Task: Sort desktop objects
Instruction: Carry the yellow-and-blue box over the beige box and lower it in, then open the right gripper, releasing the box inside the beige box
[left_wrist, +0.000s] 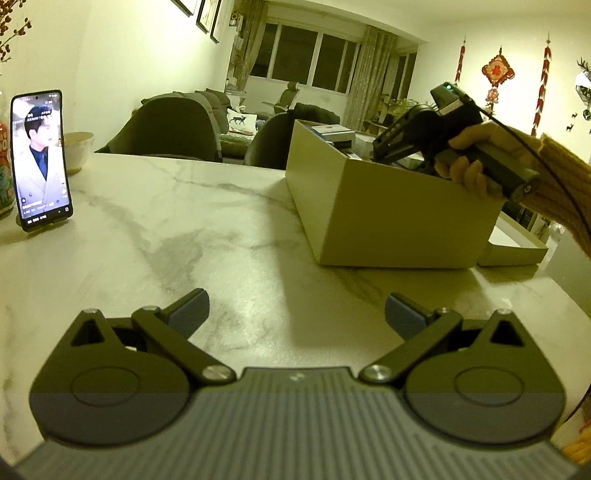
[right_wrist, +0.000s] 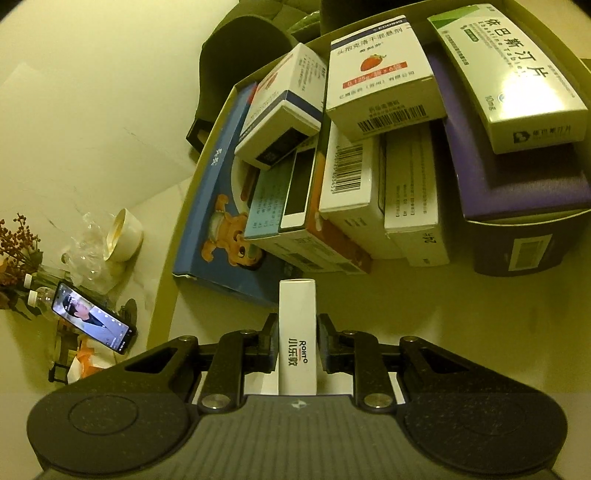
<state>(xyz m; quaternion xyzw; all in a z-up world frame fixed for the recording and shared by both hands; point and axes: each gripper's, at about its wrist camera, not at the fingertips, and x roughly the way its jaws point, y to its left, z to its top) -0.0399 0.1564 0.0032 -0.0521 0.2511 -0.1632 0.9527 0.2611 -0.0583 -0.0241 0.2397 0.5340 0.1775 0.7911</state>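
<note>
Two grippers in play, and we see both. Our left gripper (left_wrist: 297, 314) hangs over the bare marble table (left_wrist: 155, 221), jaws spread wide w/ nothing between them. Our right gripper (right_wrist: 297, 343) points down into the open beige box (left_wrist: 388, 206), which stands on the table's right side, its lid (left_wrist: 513, 251) lying just beside it. From the left wrist view a hand (left_wrist: 472, 162) in a ribbed knit sleeve holds that gripper above the box.

Between the right jaws sits a slim white Rohto carton (right_wrist: 297, 332), upright along the fingers, its far end reaching toward the box floor. Left pad looks pressed to it; on the right side there's a thin dark gap, though the view is too tight to be sure, so prob. barely pinched.

Inside the box: approx. a dozen medicine cartons stacked at the far side, incl. a strawberry-print carton (right_wrist: 380, 74), a green-striped carton (right_wrist: 517, 74), a purple box (right_wrist: 517, 192) and a flat blue bear-print box (right_wrist: 218, 206) against the left wall.

A phone (left_wrist: 40, 158) stands propped at the table's left, screen lit.
</note>
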